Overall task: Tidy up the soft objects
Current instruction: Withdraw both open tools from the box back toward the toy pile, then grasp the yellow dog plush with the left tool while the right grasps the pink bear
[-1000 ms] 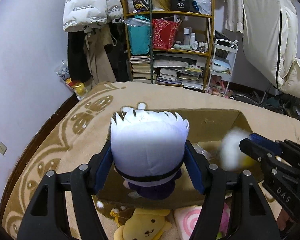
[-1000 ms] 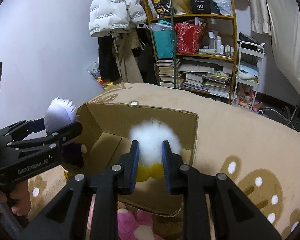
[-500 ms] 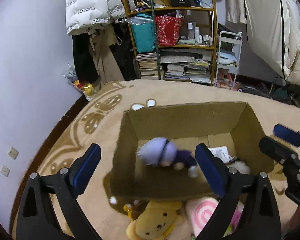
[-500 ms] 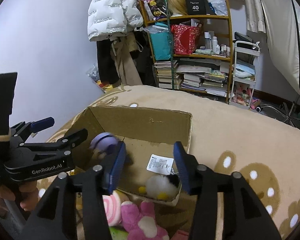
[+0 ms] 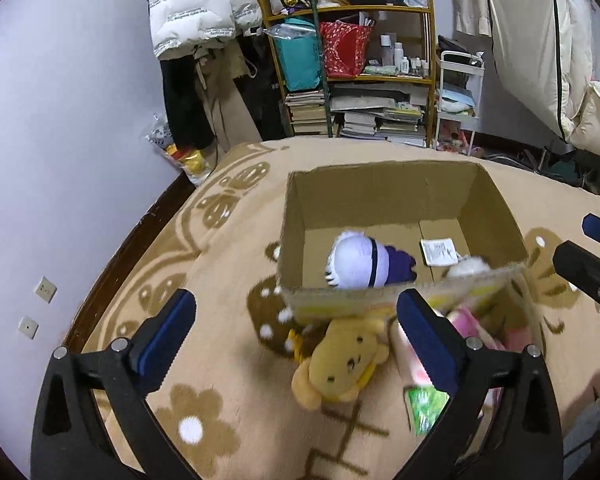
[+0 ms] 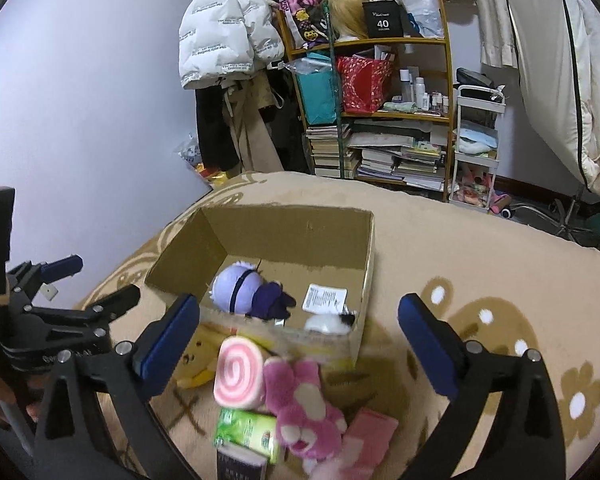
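Note:
An open cardboard box (image 5: 380, 192) (image 6: 300, 224) stands on the beige carpet. Inside lie a white-haired, purple-bodied doll (image 5: 360, 260) (image 6: 244, 290) and a small white fluffy toy (image 5: 466, 266) (image 6: 326, 324). In front of the box lie a yellow bear plush (image 5: 340, 364) (image 6: 196, 360), a pink swirl cushion (image 6: 240, 372), a pink plush (image 6: 304, 404), a green packet (image 6: 248, 432) and a pink pad (image 6: 368, 440). My left gripper (image 5: 296, 336) is open and empty above the bear. My right gripper (image 6: 298, 336) is open and empty above the pile.
A cluttered shelf (image 5: 356, 60) with books and bags stands behind the carpet, jackets (image 5: 196, 12) hang to its left, and a white trolley (image 5: 458, 92) stands to its right. The purple wall (image 5: 60, 140) is at the left. A dark book (image 6: 240, 466) lies at the near edge.
Both grippers opened and dropped their toys into the box: the doll from the left, the fluffy toy from the right. Both grippers then drew back and up from the box.

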